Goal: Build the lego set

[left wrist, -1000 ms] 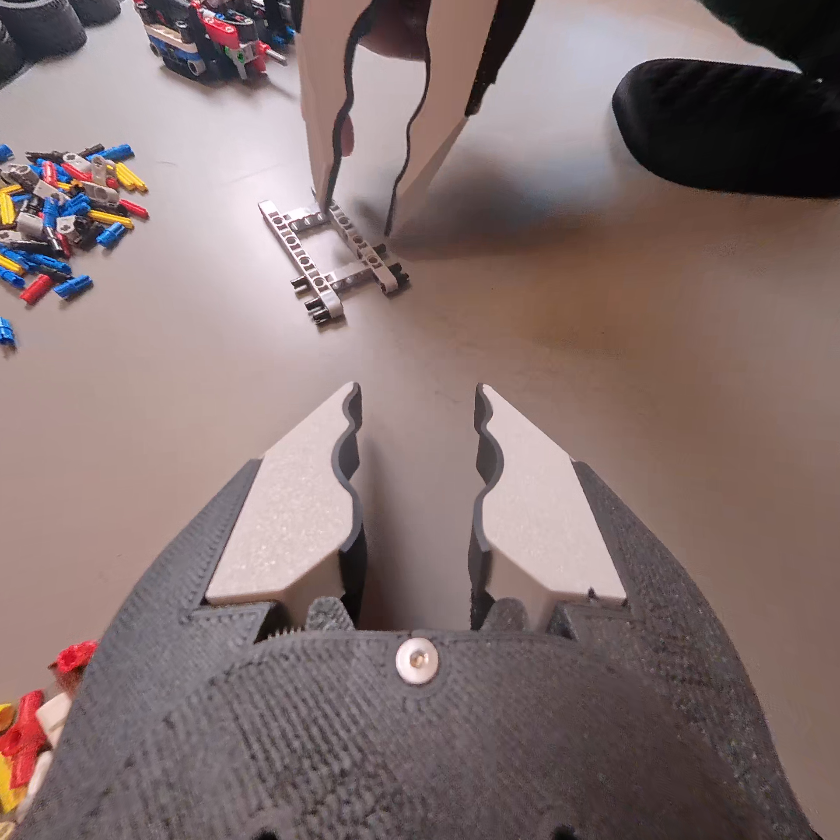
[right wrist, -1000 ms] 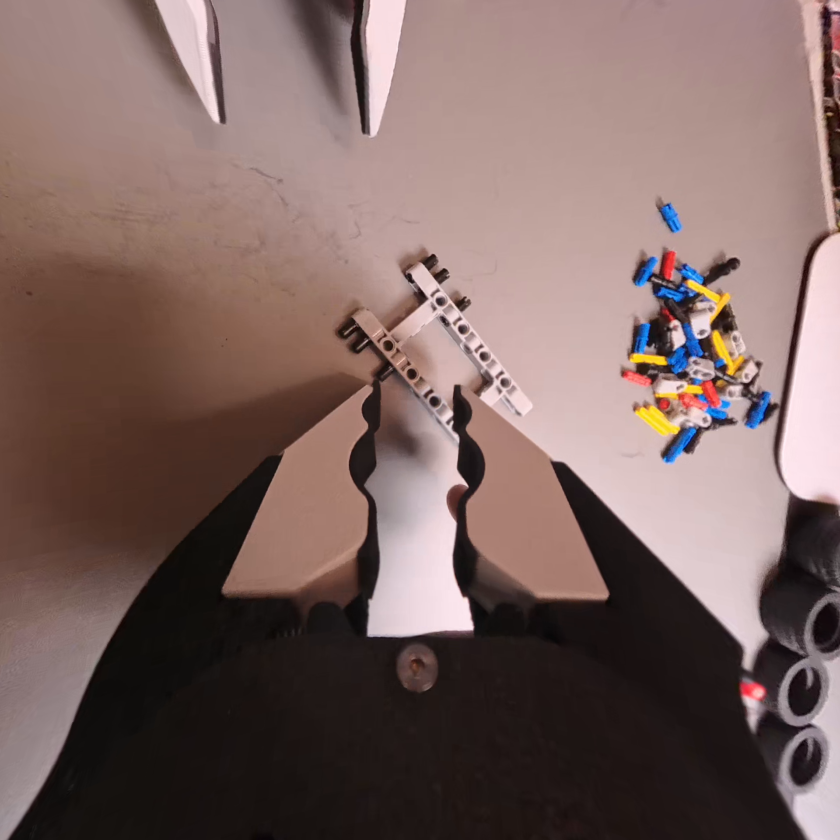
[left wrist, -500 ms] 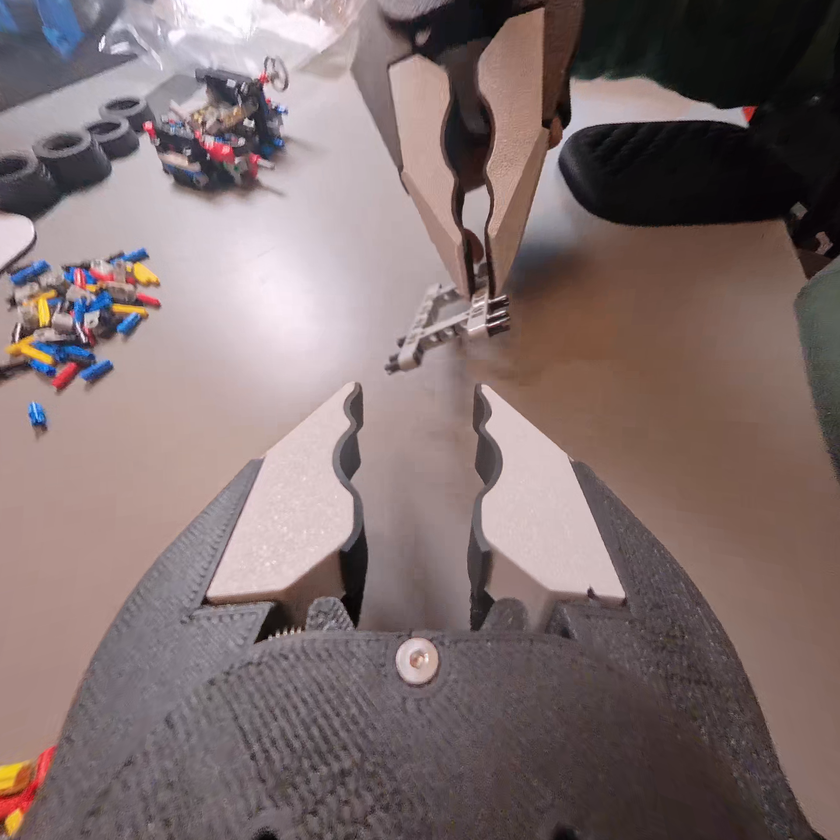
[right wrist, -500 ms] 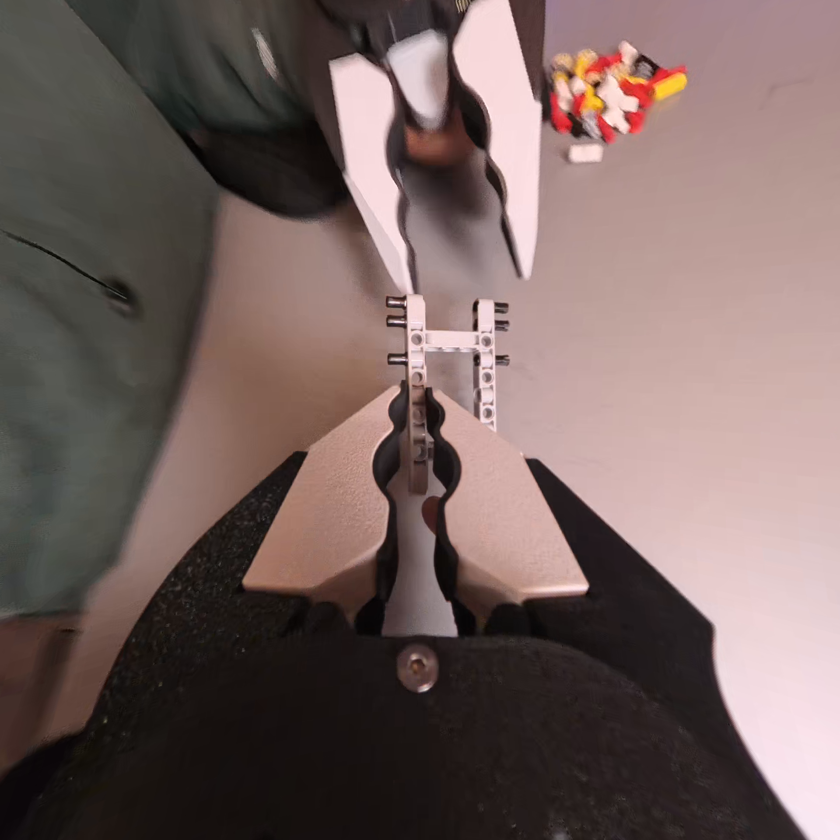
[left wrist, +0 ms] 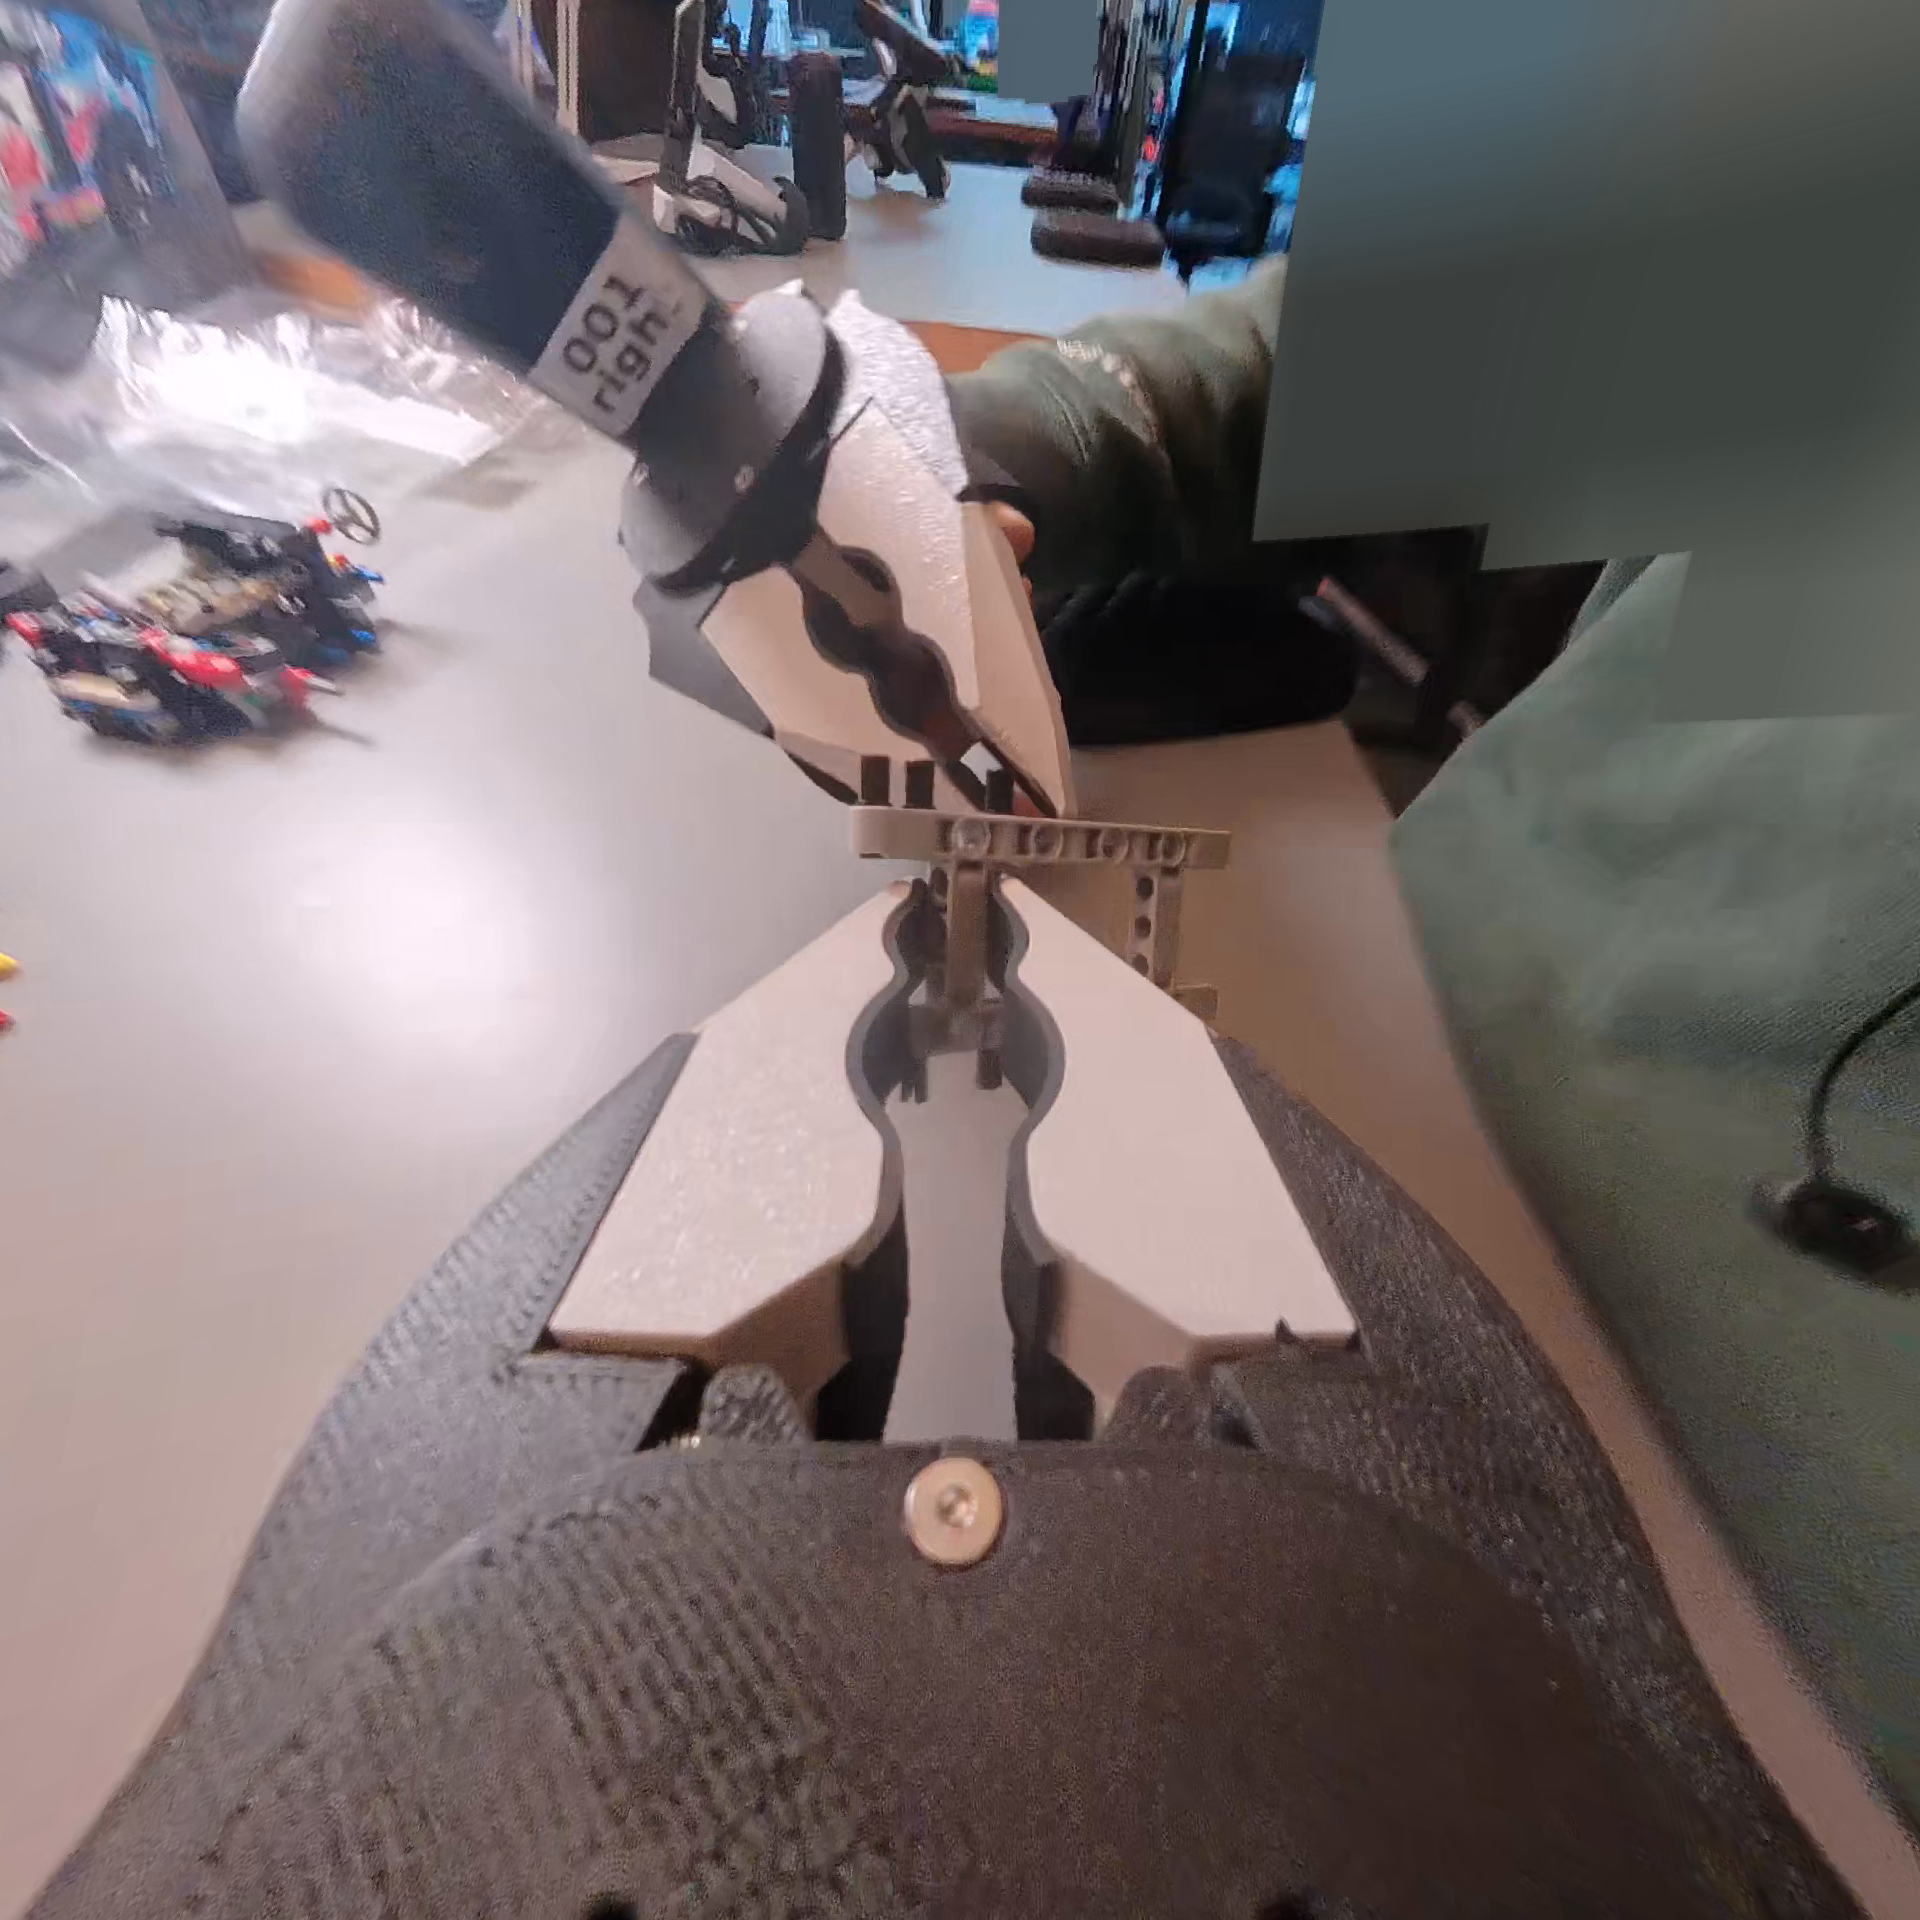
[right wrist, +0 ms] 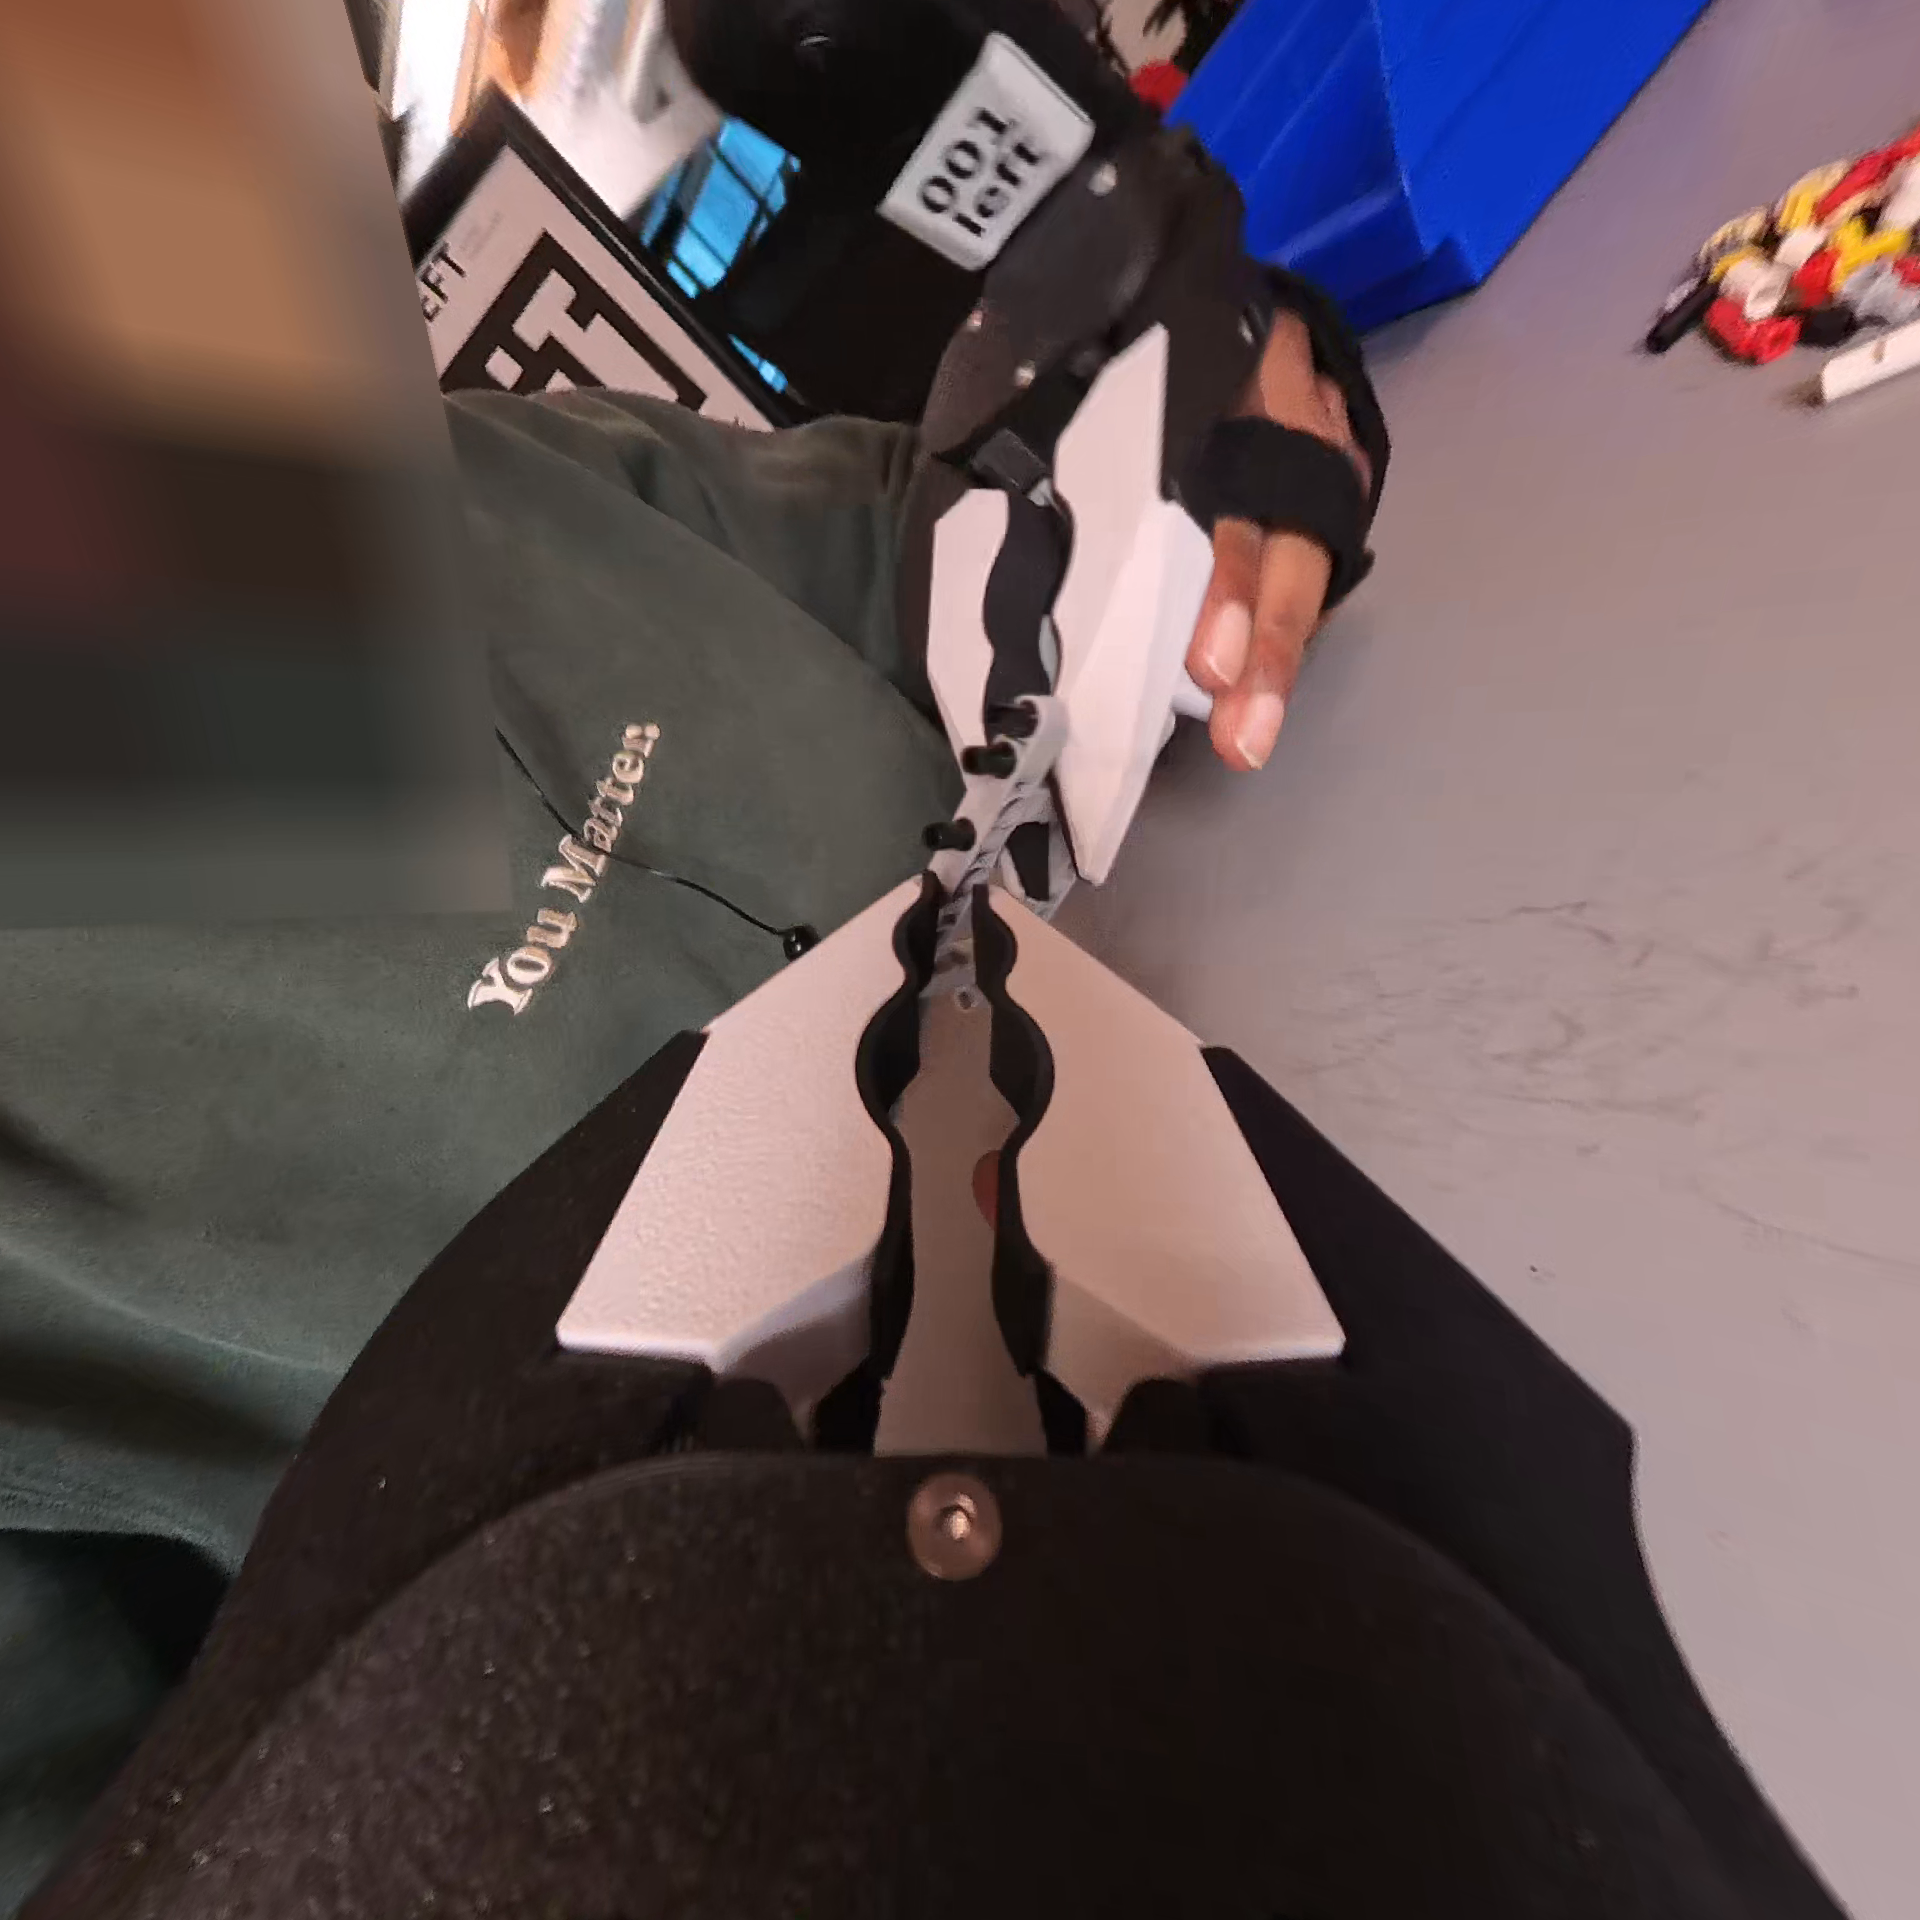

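Observation:
A grey lego frame (left wrist: 1091, 840) of holed beams with black pins is held up above the grey table (left wrist: 312, 987). My left gripper (left wrist: 956, 904) is shut on one short cross beam of the frame, which runs back between its fingers. My right gripper (left wrist: 987, 774) comes down from the upper left and pinches the frame's far long beam at its tips. In the right wrist view my right gripper (right wrist: 961, 899) is shut on the frame (right wrist: 997, 800), and the left gripper (right wrist: 1039, 800) grips it from the far side.
A partly built lego vehicle (left wrist: 208, 644) and a clear plastic bag (left wrist: 260, 405) lie at the table's far left. A pile of red, yellow and white pieces (right wrist: 1808, 270) lies by a blue box (right wrist: 1455, 135). A person's green sweatshirt (right wrist: 623, 727) is close by. Less than 4 cm separates the two grippers' tips.
My right gripper closed on the frame, lifted it off the table and turned it. My left gripper rose and shut on the frame's other side.

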